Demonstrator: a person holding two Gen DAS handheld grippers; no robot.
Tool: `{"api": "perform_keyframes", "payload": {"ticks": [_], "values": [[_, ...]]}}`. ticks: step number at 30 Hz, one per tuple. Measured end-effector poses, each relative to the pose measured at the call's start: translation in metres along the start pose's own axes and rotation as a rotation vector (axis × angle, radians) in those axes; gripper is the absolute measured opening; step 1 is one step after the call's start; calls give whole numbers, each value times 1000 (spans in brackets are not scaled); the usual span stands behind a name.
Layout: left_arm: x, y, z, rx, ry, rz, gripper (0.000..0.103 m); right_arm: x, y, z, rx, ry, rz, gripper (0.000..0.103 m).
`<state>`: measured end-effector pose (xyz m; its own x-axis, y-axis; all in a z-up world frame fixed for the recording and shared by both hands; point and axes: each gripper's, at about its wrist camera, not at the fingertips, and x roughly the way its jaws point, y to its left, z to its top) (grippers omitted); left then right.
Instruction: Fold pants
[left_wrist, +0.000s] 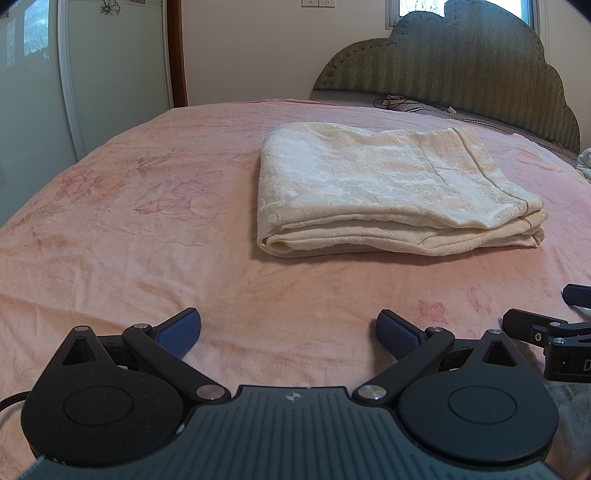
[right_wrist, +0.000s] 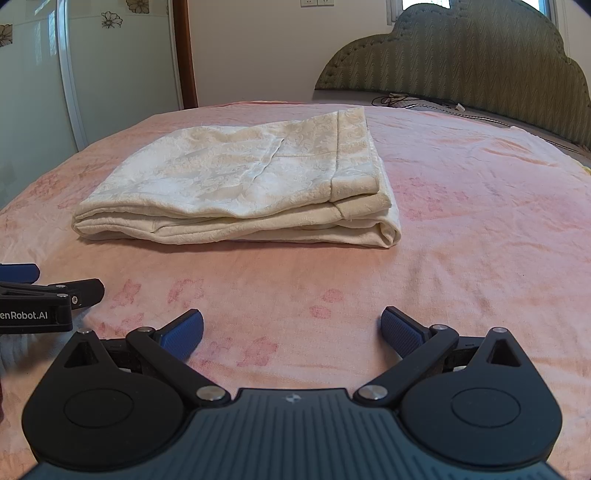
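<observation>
Pink bed (left_wrist: 147, 221) bears folded cream pants (left_wrist: 391, 192)

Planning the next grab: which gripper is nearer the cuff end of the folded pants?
Right. The cuff end lies ahead and slightly right of the right gripper; from the left gripper it sits far off to the right.

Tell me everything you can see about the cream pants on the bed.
The cream pants are folded into a flat rectangular stack of several layers. The fabric looks thick, with a woven floral pattern and a hemmed band on top. They lie on the pink bedspread. Both the left gripper and the right gripper are open and apart from them.
</observation>
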<state>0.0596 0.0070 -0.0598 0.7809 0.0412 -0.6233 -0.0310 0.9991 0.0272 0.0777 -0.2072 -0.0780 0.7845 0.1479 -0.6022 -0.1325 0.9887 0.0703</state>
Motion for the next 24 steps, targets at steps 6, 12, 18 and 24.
{"api": "perform_keyframes", "payload": {"ticks": [6, 12, 18, 24], "values": [[0, 0, 0, 0, 0, 1, 103, -1, -1, -1, 0, 0, 2, 103], [0, 0, 0, 0, 0, 1, 103, -1, -1, -1, 1, 0, 2, 103], [0, 0, 0, 0, 0, 1, 103, -2, -2, -1, 1, -1, 2, 103], [0, 0, 0, 0, 0, 1, 103, -2, -1, -1, 1, -1, 3, 103]]}}
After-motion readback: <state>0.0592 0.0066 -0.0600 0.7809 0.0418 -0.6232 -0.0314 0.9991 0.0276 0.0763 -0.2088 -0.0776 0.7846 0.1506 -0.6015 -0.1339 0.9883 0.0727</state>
